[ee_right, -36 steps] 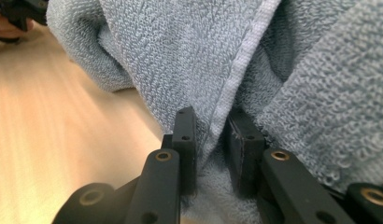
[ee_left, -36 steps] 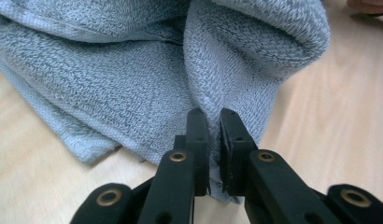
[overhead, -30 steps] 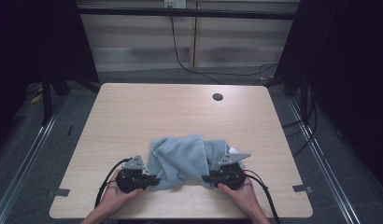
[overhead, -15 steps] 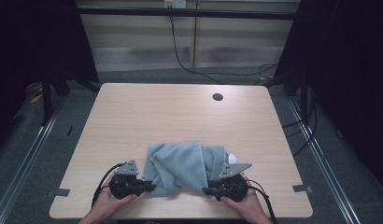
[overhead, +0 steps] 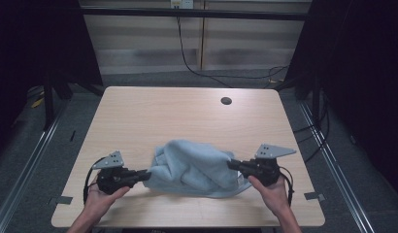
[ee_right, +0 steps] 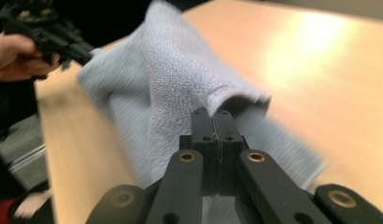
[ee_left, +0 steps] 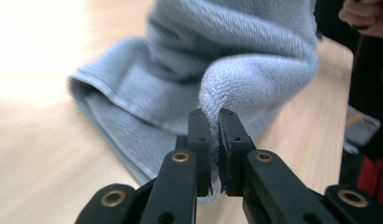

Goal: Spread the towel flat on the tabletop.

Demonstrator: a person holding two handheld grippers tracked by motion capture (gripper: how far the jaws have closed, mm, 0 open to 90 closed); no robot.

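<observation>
A light blue towel point(overhead: 194, 167) hangs bunched between my two grippers near the table's front edge. My left gripper point(overhead: 147, 175) holds its left end and my right gripper point(overhead: 231, 164) holds its right end. In the left gripper view the black jaws are shut on a fold of the towel point(ee_left: 255, 74), and the left gripper point(ee_left: 214, 126) has the cloth pinched between its pads. In the right gripper view the right gripper point(ee_right: 216, 122) has just been closing and now clamps a corner of the towel point(ee_right: 180, 79). The towel's lower edge sags toward the wooden table point(overhead: 153, 116).
A round dark grommet hole point(overhead: 226, 101) sits at the table's far right. Black cables point(overhead: 197, 63) run along the floor behind the table. The other hand and its gripper point(ee_right: 45, 35) appear at the upper left of the right gripper view.
Both grippers have risen and moved apart, drawing the towel up off the table and stretching it wider between them.
</observation>
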